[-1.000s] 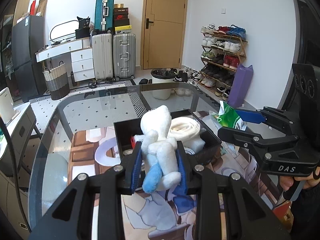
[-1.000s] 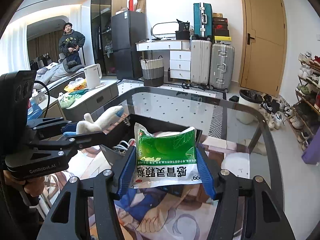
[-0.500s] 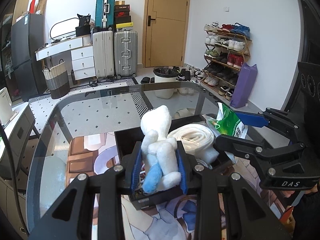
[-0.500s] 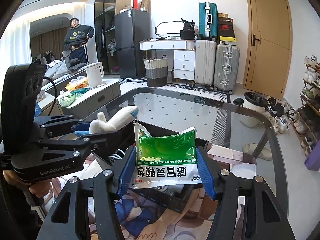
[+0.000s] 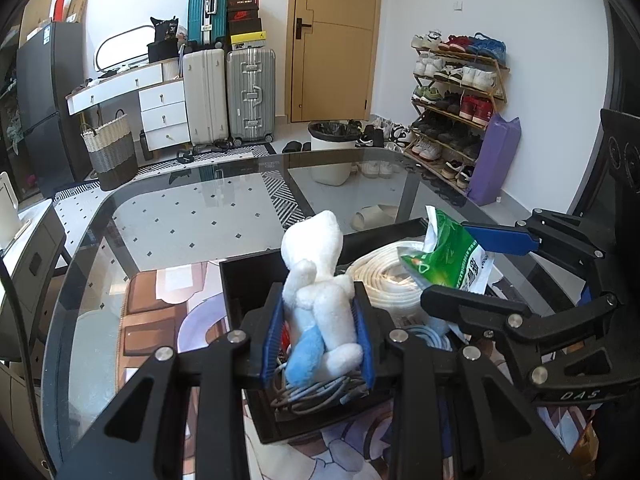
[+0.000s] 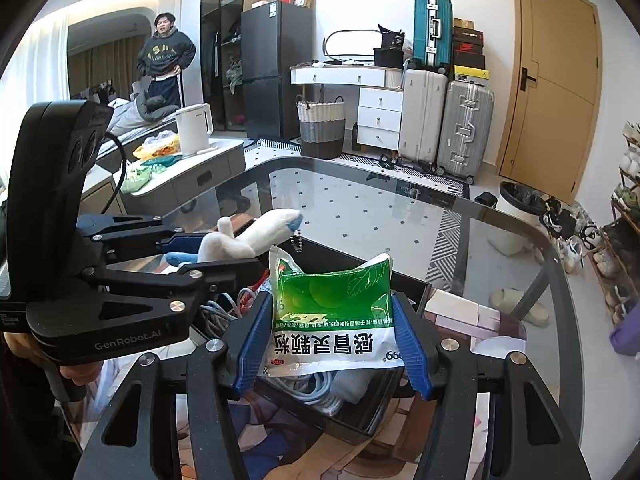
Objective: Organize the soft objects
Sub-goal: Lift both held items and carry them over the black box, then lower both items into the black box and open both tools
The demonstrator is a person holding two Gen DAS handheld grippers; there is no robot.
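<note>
Over the black bin (image 5: 256, 404), fingers (image 5: 271, 340) pinch the plush toy (image 5: 320, 304).

Door (image 5: 334, 36): tan, shut, dark handle on its left edge.
Suitcases: white one (image 5: 206, 96) and silver one (image 5: 251, 94) upright side by side, a teal one (image 5: 207, 8) standing behind them.
Shoe boxes (image 5: 243, 20): stacked beside the teal suitcase.
Dresser (image 5: 166, 114): white, three drawers.
Basket (image 5: 110, 152): woven, pale top, dark bottom, on the floor by the dresser.
Shoe rack (image 5: 456, 96): full of shoes, against the right wall.
Purple bag (image 5: 494, 160): leaning at the rack's near end.
Bin (image 5: 332, 150): white, black liner.
Kettle (image 6: 194, 128): white, on a low cabinet.
Person (image 6: 166, 66): standing far back, dark hoodie.
</note>
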